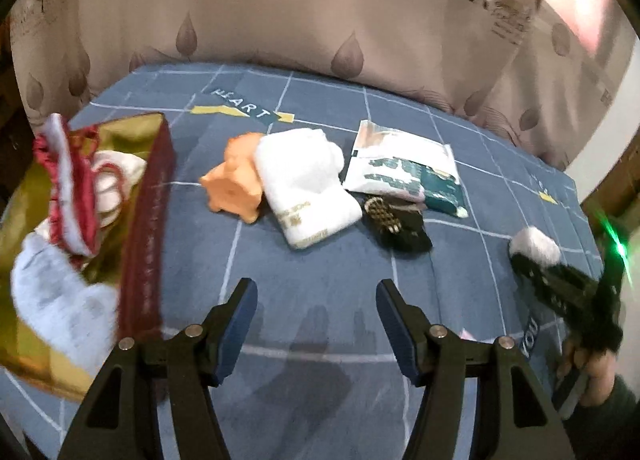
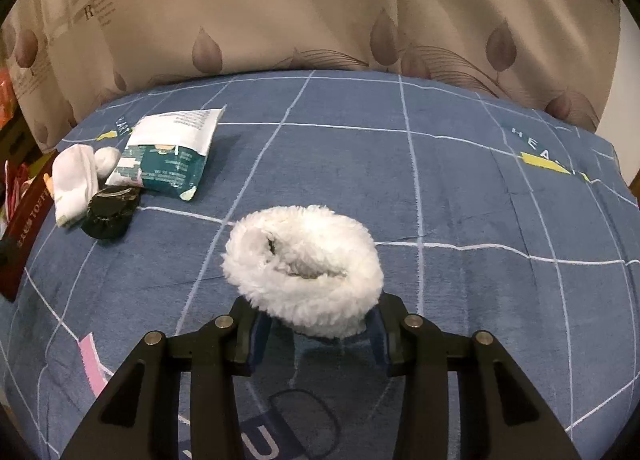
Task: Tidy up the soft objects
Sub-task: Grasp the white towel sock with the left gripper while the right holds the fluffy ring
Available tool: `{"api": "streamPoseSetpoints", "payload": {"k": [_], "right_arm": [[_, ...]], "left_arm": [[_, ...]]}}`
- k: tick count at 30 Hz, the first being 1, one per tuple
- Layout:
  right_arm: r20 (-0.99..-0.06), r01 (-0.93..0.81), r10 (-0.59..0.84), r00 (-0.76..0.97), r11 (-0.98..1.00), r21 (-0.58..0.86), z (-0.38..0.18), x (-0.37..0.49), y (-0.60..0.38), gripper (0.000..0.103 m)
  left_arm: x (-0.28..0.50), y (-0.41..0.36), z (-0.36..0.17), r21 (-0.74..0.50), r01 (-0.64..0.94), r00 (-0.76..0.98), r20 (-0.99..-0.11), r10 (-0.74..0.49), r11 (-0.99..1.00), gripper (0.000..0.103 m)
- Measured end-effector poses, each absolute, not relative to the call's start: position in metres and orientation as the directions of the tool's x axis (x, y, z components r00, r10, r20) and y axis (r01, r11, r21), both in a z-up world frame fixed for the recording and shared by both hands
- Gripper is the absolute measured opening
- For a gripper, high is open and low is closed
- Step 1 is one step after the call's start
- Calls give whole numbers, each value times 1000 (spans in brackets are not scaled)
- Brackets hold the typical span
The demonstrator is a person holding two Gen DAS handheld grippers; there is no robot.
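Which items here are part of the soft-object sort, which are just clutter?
Job:
- fluffy white piece, held in right gripper
- white towel
- orange soft item
- black knit item
- gold-lined box, already holding soft things
- left gripper, open

Lying about:
- teal-and-white packet
- curtain

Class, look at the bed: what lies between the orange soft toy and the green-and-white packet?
In the left wrist view, the folded white towel lies between the orange soft toy and the green-and-white packet, touching the toy.

A blue checked bed (image 1: 320, 260) carries a red box (image 1: 146, 227) at left, then an orange cloth (image 1: 232, 187), white towel (image 1: 304, 187), black item (image 1: 396, 223) and packet (image 1: 404, 167) together.
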State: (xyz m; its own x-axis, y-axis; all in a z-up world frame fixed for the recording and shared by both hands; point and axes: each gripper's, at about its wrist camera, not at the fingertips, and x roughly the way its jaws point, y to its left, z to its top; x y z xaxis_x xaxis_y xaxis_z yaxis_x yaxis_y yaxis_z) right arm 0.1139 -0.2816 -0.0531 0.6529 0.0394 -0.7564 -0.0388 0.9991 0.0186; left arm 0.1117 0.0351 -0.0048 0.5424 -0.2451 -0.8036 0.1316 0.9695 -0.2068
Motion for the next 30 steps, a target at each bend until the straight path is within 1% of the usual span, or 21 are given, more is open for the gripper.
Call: {"api": "streamPoseSetpoints", "payload": {"k": [7,11,18,19,20,21,22,23,30], "right_arm": [[-763,-70,22,646,997,-30,-56,115,-272,39],[-764,-72,33,644,997,-17,-57,114,-273,39],[-765,-72,27,644,997,-25,-57,115,-276,40],[-765,-72,28,644,997,-24,-57,115,-274,40],[-765,-71,29,643,997,-22,-56,115,-274,40],[-765,-71,30,643,997,-21,-56,114,-274,40],[-765,-71,30,643,997,-21,-56,114,-273,40],[-765,-71,29,643,997,-21,-56,114,-273,40],[-766,-71,30,643,997,-21,-56,115,-274,40]], "left_arm": [[152,32,-23,-281,83,517,-808,-282,956,63],[174,34,-31,-336,35,515,-801,-305,941,63],[202,39,-35,-348,-24,526,-801,-284,937,63],[203,40,-35,-354,-26,525,-800,-289,935,62],[202,41,-34,-362,-25,523,-799,-297,932,45],[202,40,-34,-365,-23,519,-800,-301,931,37],[200,41,-34,-371,-22,516,-799,-307,928,36],[197,42,-33,-376,-19,516,-798,-313,927,30],[164,42,-10,-315,53,548,-784,-292,948,29]]}}
